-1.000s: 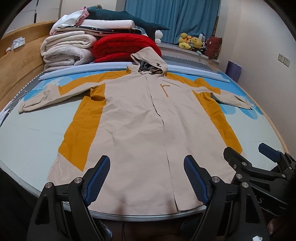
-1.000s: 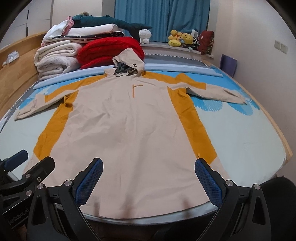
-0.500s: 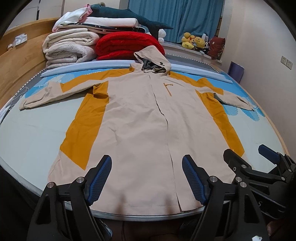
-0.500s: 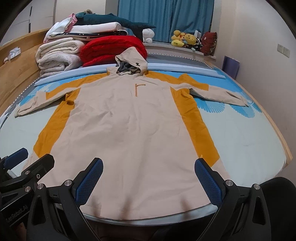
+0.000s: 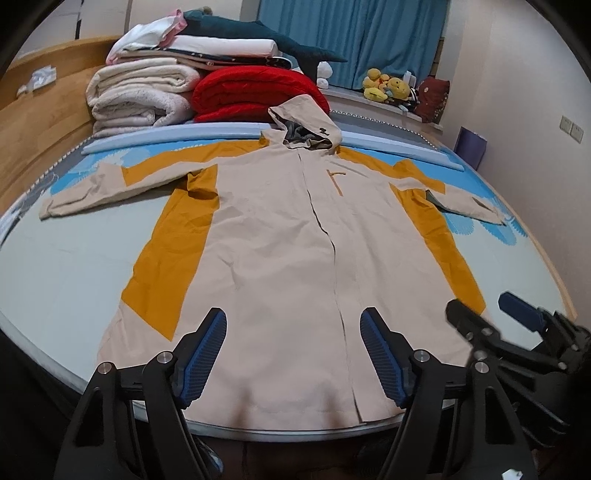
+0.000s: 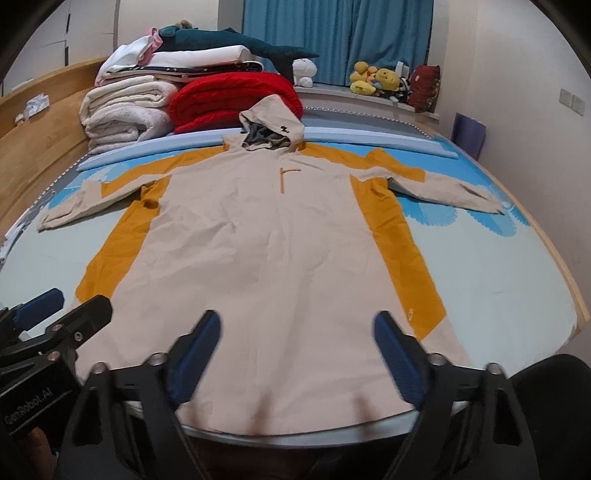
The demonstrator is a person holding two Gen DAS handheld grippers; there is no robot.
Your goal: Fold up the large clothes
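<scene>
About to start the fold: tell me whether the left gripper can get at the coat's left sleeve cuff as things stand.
Probably yes. The left gripper hovers open over the hem, and the left sleeve cuff lies flat on the mattress with nothing across the path, though it sits far off.

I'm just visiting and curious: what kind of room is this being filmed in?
Most likely a bedroom. A hooded coat lies spread on a bed, folded blankets are stacked at its head, and plush toys sit by blue curtains.

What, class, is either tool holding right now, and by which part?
Nothing. The left tool and right tool are both open above the hem of the coat, which lies flat on the bed; neither grips any cloth.
</scene>
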